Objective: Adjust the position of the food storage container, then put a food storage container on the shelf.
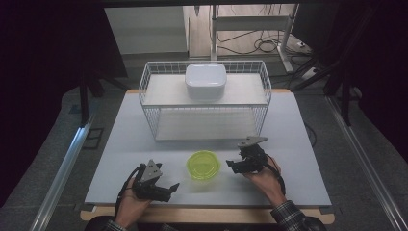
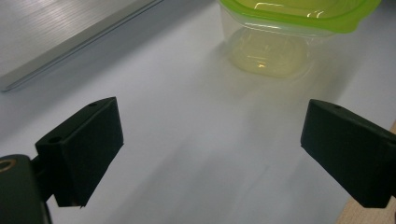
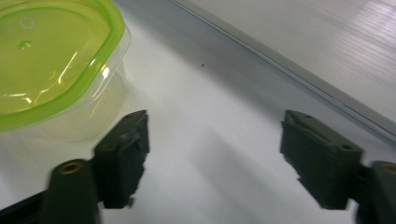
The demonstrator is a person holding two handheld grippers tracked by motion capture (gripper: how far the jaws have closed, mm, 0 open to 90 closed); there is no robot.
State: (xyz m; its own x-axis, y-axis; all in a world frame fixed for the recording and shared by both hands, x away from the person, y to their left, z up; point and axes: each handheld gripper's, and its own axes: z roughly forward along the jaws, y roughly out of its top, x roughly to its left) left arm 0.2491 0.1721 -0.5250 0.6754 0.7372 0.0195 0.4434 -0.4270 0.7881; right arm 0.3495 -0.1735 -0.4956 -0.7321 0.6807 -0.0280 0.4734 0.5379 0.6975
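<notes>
1. Clearly, the right gripper (image 1: 236, 166) has its jaws spread apart with nothing between them, just right of the green-lidded container (image 1: 203, 165).
2. Likewise, the left gripper (image 1: 169, 188) stands wide and empty, near the container's front left.
3. That container sits on the white table (image 1: 298, 144), in front of the wire basket (image 1: 149, 84) holding a white box (image 1: 206, 80).
4. Any regrasp should probably square the jaws across the lid's rim, low and level, so the tub does not tip.
</notes>
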